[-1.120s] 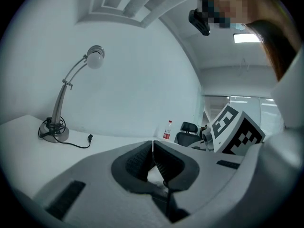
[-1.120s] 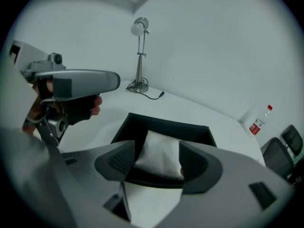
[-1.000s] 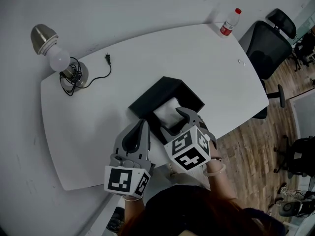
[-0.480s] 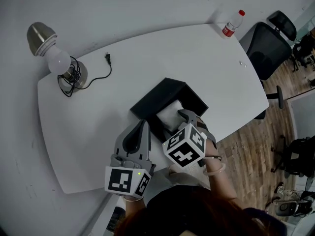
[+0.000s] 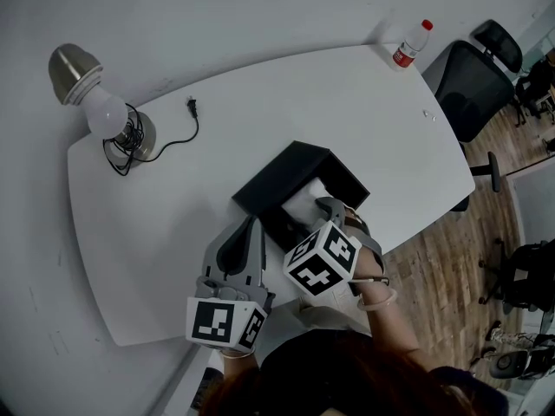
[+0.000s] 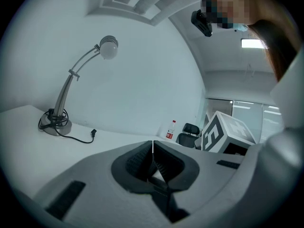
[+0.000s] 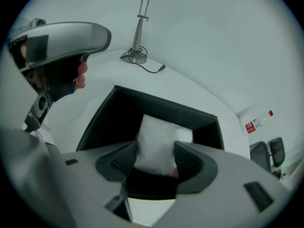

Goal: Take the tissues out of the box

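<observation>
We hold our right claw (image 7: 154, 156) down in the black box (image 5: 282, 173) by the near edge of the tabletop (image 5: 347, 102), jaws closing either side of the white tissues (image 7: 159, 139) inside, ready to lift them; our left claw (image 6: 152, 148) waits clenched, empty, just left

I see a white rounded table (image 5: 381, 120). On it stand a black open rectangular box (image 5: 282, 176) near my edge, a silver metal desk lamp (image 5: 102, 102) with black cable (image 5: 173, 135) at the left, and a red-capped plastic bottle (image 5: 410, 43) far right.
</observation>
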The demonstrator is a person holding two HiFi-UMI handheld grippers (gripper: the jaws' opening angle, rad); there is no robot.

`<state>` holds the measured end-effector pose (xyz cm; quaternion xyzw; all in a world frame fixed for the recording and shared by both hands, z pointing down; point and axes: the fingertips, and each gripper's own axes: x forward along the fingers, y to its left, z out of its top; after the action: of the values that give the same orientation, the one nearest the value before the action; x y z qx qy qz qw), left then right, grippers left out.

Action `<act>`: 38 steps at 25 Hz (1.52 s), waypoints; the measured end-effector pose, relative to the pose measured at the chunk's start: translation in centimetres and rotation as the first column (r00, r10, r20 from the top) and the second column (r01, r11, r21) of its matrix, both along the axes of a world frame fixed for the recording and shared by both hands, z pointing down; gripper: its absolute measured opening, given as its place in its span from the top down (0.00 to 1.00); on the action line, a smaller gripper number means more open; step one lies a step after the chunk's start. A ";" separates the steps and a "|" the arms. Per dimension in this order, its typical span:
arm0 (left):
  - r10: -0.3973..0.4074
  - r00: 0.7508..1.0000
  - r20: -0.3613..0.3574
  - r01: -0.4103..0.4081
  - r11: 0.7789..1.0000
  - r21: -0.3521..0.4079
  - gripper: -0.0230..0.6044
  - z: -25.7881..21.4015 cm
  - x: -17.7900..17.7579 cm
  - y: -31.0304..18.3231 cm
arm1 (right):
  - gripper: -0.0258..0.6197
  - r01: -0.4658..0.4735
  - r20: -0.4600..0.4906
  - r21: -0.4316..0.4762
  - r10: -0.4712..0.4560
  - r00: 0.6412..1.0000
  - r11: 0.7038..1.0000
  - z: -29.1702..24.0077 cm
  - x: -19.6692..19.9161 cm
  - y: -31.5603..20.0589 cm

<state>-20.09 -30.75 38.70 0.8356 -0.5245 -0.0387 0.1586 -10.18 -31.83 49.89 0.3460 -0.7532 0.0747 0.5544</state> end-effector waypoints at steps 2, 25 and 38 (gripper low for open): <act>-0.001 1.000 0.001 0.001 1.000 0.001 0.92 0.0 0.0 0.1 | 0.58 0.004 0.003 0.003 -0.004 1.000 1.000 -0.1 0.1 0.0; -0.007 0.999 0.054 0.004 0.999 0.051 0.92 -2.3 1.5 3.4 | 0.62 -0.022 0.264 0.180 -0.026 0.964 0.983 -5.3 -0.1 1.0; 0.000 0.995 0.096 -0.009 0.995 0.100 0.92 -4.3 3.5 6.7 | 0.62 -0.049 0.364 0.340 -0.083 0.928 0.939 -9.0 0.8 2.3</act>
<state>-16.57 -24.07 34.43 0.8446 -0.5270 -0.0245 0.0912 -9.43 -29.50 40.93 0.4101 -0.8492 0.0018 0.3328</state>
